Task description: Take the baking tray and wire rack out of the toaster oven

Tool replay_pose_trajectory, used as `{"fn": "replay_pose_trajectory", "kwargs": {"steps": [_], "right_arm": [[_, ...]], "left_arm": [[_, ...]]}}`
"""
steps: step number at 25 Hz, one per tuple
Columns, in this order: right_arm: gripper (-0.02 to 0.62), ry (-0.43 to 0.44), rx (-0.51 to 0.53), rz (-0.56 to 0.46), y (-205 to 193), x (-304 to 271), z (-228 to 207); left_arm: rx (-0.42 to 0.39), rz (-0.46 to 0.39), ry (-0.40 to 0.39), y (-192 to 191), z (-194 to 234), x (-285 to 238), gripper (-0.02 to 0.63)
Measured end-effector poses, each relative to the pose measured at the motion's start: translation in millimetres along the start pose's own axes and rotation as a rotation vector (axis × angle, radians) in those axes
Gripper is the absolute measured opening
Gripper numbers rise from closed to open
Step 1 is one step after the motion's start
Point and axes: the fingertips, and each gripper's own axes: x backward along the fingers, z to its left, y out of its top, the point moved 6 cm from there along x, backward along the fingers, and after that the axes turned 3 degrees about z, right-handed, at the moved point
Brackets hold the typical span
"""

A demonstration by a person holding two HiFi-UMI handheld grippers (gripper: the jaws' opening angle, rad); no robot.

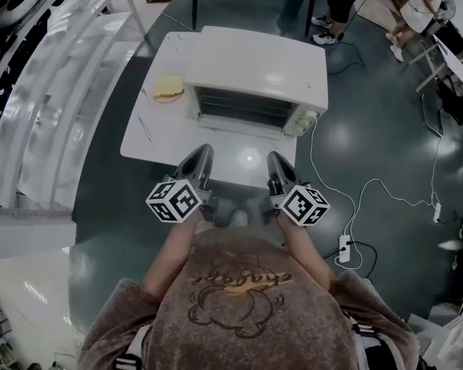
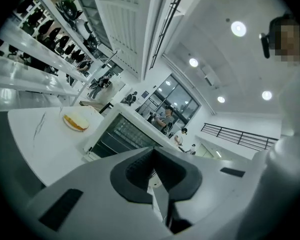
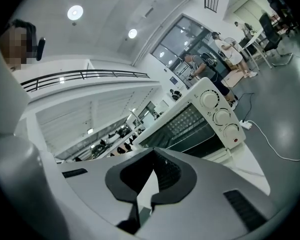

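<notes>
A white toaster oven [image 1: 255,72] stands on a white table [image 1: 150,141], its glass door [image 1: 243,106] closed. Dim bars show behind the glass; I cannot make out the baking tray or the wire rack. Three knobs [image 3: 222,116] run down the oven's right side. My left gripper [image 1: 202,154] and right gripper [image 1: 276,162] hover side by side over the table's near edge, both pointing at the oven and short of it. Both are shut with nothing between the jaws. The oven [image 2: 121,134] lies ahead of the left gripper [image 2: 152,153], and the oven [image 3: 190,126] lies ahead of the right gripper [image 3: 155,155].
A plate with a piece of bread [image 1: 168,89] sits on the table left of the oven. White shelving [image 1: 54,75] runs along the left. A cable and power strip [image 1: 344,247] lie on the floor at the right. People [image 1: 420,6] stand far back right.
</notes>
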Motion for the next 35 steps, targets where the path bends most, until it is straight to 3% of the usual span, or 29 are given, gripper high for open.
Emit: {"fn": "replay_pose_trajectory", "kwargs": {"steps": [8, 9, 10, 11, 15, 20, 27, 35], "right_arm": [[0.0, -0.046, -0.055, -0.017, -8.5, -23.6, -6.2], [0.002, -0.049, -0.063, -0.023, -9.8, -25.6, -6.7], [0.007, -0.049, -0.069, -0.028, -10.8, -28.3, -6.7], [0.035, -0.045, -0.077, -0.031, -11.6, -31.3, -6.3], [0.152, -0.02, -0.14, -0.046, -14.3, -41.5, -9.7], [0.164, -0.042, -0.206, -0.056, -21.3, -50.6, -26.6], [0.164, -0.082, -0.301, -0.093, -29.0, -77.2, -59.8], [0.164, -0.147, -0.383, -0.126, -33.0, -116.0, -108.1]], "left_arm": [[0.034, 0.05, -0.029, 7.2, 22.6, -23.2, 0.005], [0.044, 0.056, -0.038, 7.9, 25.4, -25.6, 0.013], [0.056, 0.06, -0.05, 8.8, 28.3, -27.9, 0.065], [0.071, 0.06, -0.064, 9.8, 31.4, -30.1, 0.112], [0.16, 0.042, -0.111, 8.5, 42.8, -38.4, 0.117], [0.225, 0.065, -0.138, -3.8, 53.3, -57.3, 0.121], [0.4, 0.044, -0.092, -22.3, 88.5, -96.6, 0.127], [0.513, 0.006, -0.007, -37.5, 133.5, -147.7, 0.126]]}}
